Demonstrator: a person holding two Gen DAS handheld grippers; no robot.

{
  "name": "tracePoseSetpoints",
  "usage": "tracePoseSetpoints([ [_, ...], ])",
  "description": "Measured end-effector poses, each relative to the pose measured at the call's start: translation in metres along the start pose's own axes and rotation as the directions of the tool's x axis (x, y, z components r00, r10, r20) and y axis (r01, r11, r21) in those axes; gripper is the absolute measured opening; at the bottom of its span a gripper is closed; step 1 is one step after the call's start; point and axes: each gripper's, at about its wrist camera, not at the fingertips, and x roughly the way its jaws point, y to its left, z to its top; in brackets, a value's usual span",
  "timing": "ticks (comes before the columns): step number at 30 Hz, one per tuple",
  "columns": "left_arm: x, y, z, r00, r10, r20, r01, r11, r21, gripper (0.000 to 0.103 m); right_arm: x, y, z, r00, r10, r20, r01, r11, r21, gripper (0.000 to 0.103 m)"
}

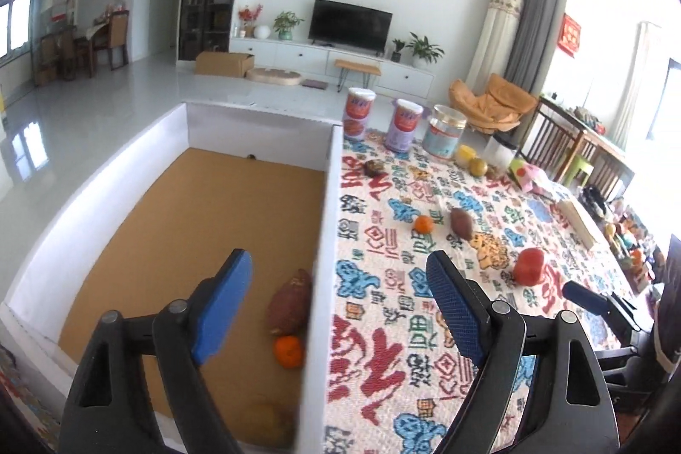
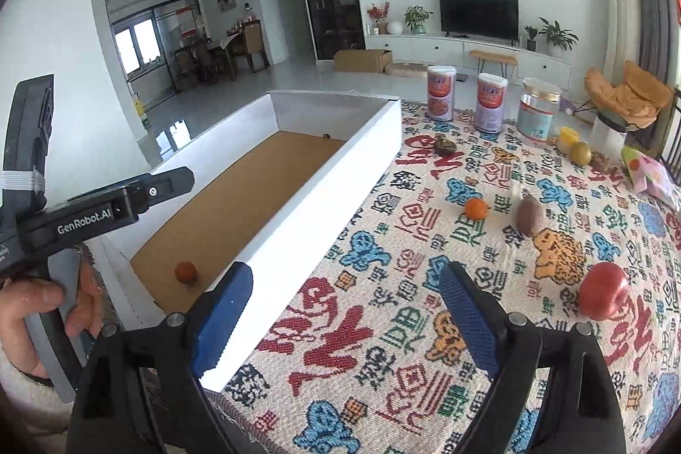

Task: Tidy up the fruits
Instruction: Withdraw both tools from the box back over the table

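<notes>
A white box (image 1: 324,224) with a brown floor stands at the left of the patterned cloth. Inside it lie a sweet potato (image 1: 289,303) and an orange (image 1: 288,352); the right wrist view shows that orange (image 2: 186,272) too. On the cloth sit another orange (image 2: 476,208), a second sweet potato (image 2: 530,216) and a red apple (image 2: 603,296). My left gripper (image 1: 340,262) hangs open over the box's right wall, holding nothing. My right gripper (image 2: 345,275) is open above the box's near corner and the cloth, also without anything in it.
Two cans (image 1: 359,113) and a jar (image 1: 444,132) line the cloth's far edge. A greenish fruit (image 1: 478,167), a dark lump (image 1: 374,168) and a pink bag (image 1: 532,173) lie nearby. A hand (image 2: 38,305) holds the left gripper's body (image 2: 85,218).
</notes>
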Motion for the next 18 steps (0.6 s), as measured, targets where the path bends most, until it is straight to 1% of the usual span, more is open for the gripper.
tracePoseSetpoints([
  [2, 0.004, -0.038, -0.008, 0.995, -0.1, -0.025, 0.101, 0.993, 0.058, 0.087, -0.02, -0.044, -0.021, 0.994, -0.112, 0.02, 0.11, 0.991, 0.077, 0.09],
  [3, 0.01, -0.056, -0.014, 0.989, -0.142, -0.05, 0.146, 0.985, 0.087, 0.087, -0.028, -0.066, -0.03, 0.985, -0.173, 0.026, 0.168, 0.978, 0.121, 0.09],
  [5, 0.025, -0.092, -0.028, 0.971, -0.205, -0.12, 0.221, 0.965, 0.139, 0.087, -0.043, -0.112, -0.052, 0.958, -0.286, 0.008, 0.276, 0.934, 0.228, 0.09],
  [6, 0.033, -0.109, -0.037, 0.963, -0.228, -0.144, 0.25, 0.954, 0.164, 0.087, -0.053, -0.133, -0.062, 0.946, -0.325, -0.005, 0.313, 0.908, 0.279, 0.09],
  [7, 0.043, -0.124, -0.045, 0.959, -0.237, -0.156, 0.265, 0.944, 0.194, 0.087, -0.06, -0.153, -0.071, 0.934, -0.357, -0.015, 0.342, 0.88, 0.33, 0.09],
  [10, 0.077, -0.158, -0.067, 0.964, -0.202, -0.174, 0.244, 0.931, 0.272, 0.087, -0.089, -0.195, -0.094, 0.901, -0.432, -0.044, 0.408, 0.808, 0.425, 0.09],
  [12, 0.101, -0.169, -0.08, 0.965, -0.18, -0.19, 0.231, 0.927, 0.294, 0.087, -0.101, -0.212, -0.106, 0.882, -0.467, -0.06, 0.442, 0.779, 0.445, 0.09],
  [13, 0.113, -0.171, -0.084, 0.966, -0.164, -0.199, 0.219, 0.93, 0.296, 0.087, -0.106, -0.219, -0.113, 0.877, -0.476, -0.064, 0.45, 0.768, 0.456, 0.09],
  [14, 0.125, -0.172, -0.088, 0.964, -0.158, -0.212, 0.217, 0.932, 0.291, 0.087, -0.108, -0.224, -0.119, 0.876, -0.478, -0.066, 0.45, 0.759, 0.47, 0.091],
  [16, 0.147, -0.17, -0.093, 0.959, -0.153, -0.237, 0.217, 0.938, 0.272, 0.087, -0.11, -0.234, -0.13, 0.887, -0.458, -0.065, 0.422, 0.742, 0.521, 0.091],
  [18, 0.164, -0.168, -0.097, 0.962, -0.125, -0.243, 0.19, 0.945, 0.265, 0.087, -0.114, -0.237, -0.131, 0.887, -0.459, -0.047, 0.408, 0.735, 0.542, 0.091],
])
